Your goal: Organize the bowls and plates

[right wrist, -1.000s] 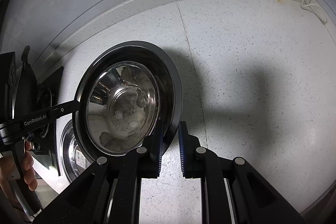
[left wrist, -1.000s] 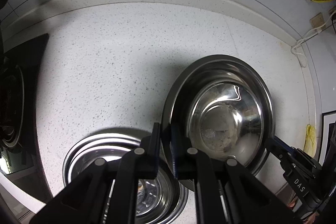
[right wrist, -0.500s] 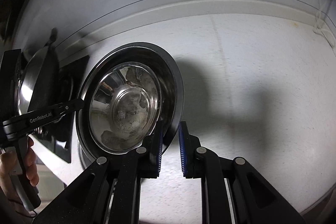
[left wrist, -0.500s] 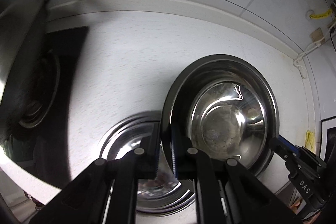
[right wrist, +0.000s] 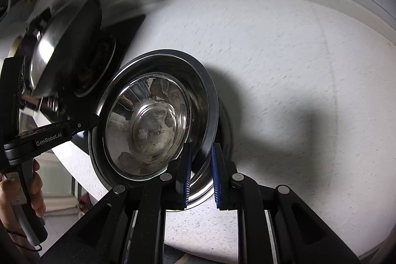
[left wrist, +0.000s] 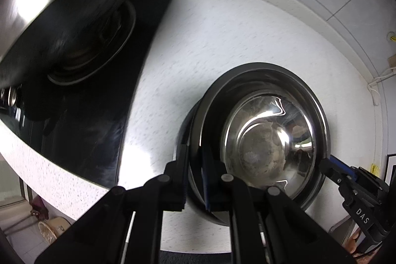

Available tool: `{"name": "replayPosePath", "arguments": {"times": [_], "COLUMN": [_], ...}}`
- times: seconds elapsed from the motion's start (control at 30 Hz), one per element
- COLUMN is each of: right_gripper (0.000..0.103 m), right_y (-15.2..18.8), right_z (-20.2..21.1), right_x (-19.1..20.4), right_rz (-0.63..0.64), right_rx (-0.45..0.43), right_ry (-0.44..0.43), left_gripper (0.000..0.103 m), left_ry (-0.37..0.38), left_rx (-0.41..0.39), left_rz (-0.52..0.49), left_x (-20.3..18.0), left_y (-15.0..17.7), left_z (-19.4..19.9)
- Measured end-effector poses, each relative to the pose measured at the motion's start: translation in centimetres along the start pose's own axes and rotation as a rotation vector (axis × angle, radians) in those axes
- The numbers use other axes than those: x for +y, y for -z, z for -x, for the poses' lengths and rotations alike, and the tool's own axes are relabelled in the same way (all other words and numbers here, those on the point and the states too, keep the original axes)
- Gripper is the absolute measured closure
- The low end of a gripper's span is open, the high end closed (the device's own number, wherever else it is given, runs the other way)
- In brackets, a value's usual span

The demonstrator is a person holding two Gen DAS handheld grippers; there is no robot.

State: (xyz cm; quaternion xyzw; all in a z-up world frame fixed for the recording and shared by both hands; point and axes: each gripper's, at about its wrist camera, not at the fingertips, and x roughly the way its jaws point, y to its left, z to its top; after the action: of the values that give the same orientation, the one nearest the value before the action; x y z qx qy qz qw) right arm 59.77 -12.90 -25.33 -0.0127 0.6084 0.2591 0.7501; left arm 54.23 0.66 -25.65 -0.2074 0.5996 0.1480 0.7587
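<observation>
you carry a steel bowl (left wrist: pixel 267 140) above the speckled counter (left wrist: pixel 198 53), left tool (left wrist: pixel 195 180) clamped on its 9 o'clock rim, right tool (right wrist: pixel 200 175) on its 3 o'clock rim. stiff, light, likely slick: keep both rim grips.

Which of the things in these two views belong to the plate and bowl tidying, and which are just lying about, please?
Belonging to the job:
- steel bowl, clamped at its rim by both the left gripper and right gripper
- second steel dish partly hidden beneath it

Just lying about:
- stove burner
- steel wok over the stove
- white cable by the wall
</observation>
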Motion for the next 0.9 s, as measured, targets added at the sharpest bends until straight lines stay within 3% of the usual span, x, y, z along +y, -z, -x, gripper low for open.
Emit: {"name": "replayPosePath", "arguments": {"times": [0.27, 0.43, 0.9], "right_gripper": [0.089, 0.089, 0.089], "right_y": [0.3, 0.0, 0.7], "right_z": [-2.5, -4.0, -3.7], "right_x": [0.7, 1.4, 1.5], "right_rz": [0.007, -0.009, -0.04], "right_rx": [0.049, 0.063, 0.045], "right_ry": [0.037, 0.051, 0.066], "left_gripper": [0.094, 0.094, 0.093], "left_ry": [0.0, -0.016, 0.02], "left_rx": [0.02, -0.011, -0.04], "left_rz": [-0.008, -0.047, -0.085], "left_x": [0.8, 0.1, 0.6], "left_y": [1.0, 0.9, 1.1], "left_z": [-2.0, -2.1, -2.1]}}
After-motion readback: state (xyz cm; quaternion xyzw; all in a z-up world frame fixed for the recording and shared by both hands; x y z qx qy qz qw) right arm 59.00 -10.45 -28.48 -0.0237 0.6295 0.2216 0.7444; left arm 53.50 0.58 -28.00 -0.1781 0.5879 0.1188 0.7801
